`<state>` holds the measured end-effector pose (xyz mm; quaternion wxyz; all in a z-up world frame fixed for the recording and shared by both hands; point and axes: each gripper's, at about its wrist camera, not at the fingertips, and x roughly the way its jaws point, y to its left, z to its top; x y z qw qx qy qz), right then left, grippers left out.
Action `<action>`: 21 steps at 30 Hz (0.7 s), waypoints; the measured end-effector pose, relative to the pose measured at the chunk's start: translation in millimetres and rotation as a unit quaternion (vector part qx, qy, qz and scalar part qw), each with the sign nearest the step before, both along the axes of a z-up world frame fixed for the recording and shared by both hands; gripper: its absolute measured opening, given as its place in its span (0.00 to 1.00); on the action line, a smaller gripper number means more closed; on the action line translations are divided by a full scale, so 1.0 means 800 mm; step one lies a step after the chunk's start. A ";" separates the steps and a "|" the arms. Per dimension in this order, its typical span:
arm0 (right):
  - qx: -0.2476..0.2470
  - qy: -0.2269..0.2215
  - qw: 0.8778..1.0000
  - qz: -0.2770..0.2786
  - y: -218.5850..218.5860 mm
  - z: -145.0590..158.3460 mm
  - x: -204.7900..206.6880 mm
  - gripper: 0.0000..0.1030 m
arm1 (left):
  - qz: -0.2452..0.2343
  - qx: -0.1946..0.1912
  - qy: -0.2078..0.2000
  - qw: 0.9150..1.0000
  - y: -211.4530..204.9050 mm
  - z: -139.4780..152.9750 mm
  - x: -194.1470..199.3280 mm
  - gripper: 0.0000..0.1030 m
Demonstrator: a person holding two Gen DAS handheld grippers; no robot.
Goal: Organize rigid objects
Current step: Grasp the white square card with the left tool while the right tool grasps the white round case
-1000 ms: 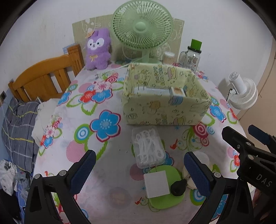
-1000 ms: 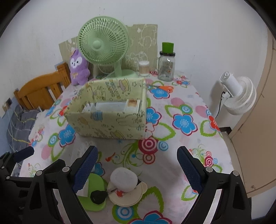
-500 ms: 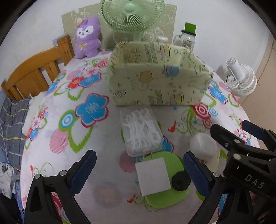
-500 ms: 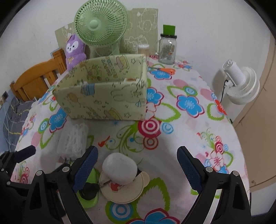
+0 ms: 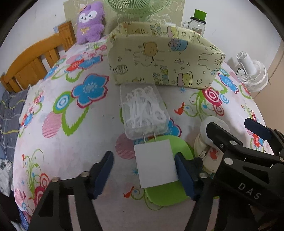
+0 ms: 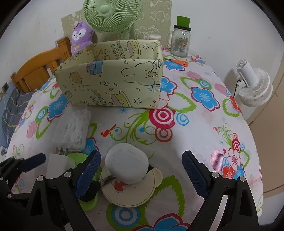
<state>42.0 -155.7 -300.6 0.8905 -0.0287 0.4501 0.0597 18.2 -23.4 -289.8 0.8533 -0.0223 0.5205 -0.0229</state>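
A: Changes since the earlier frames?

B: Both grippers are sitting lower and nearer the table. The left gripper (image 5: 144, 170) has just been closing its jaws; the white block (image 5: 155, 163) is lying between them. The right pad is at the block's edge, the left pad is standing clear, so nothing is being pinched.

A: Left wrist view, item by item.

B: The white block is resting partly on a green lid (image 5: 166, 191), its two metal prongs pointing toward a clear box of floss picks (image 5: 143, 110). That box is lying just in front of the yellow printed storage box (image 5: 163, 62). The right gripper (image 5: 239, 131) is reaching in from the right, over a white rounded case (image 5: 204, 124). A purple plush (image 5: 90, 21) is sitting at the far edge of the floral tablecloth (image 5: 62, 142).

A: Right wrist view?

B: The right gripper (image 6: 142, 170) is holding its jaws spread wide, the white rounded case (image 6: 127, 166) between them, neither pad touching it. The case is resting on a cream round disc (image 6: 131, 190). The left gripper (image 6: 26, 163) is showing at the lower left beside the white block (image 6: 53, 165). The storage box (image 6: 113, 81) is standing beyond, with a green fan (image 6: 111, 14), a glass jar (image 6: 181, 40) and orange scissors (image 6: 177, 62) behind it.
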 end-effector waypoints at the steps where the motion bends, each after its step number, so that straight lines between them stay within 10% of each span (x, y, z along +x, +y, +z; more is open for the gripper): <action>1: 0.001 0.001 1.000 -0.001 0.001 -0.001 0.001 0.92 | 0.001 -0.002 0.001 1.000 0.001 -0.001 0.000 0.62; 7: 0.005 0.011 1.000 -0.006 0.002 -0.010 0.004 0.92 | -0.010 0.000 -0.001 1.000 -0.004 -0.003 0.000 0.40; 21: 0.002 0.037 0.999 0.001 0.007 -0.025 0.018 0.72 | -0.027 0.011 -0.004 1.000 -0.007 -0.001 0.001 0.39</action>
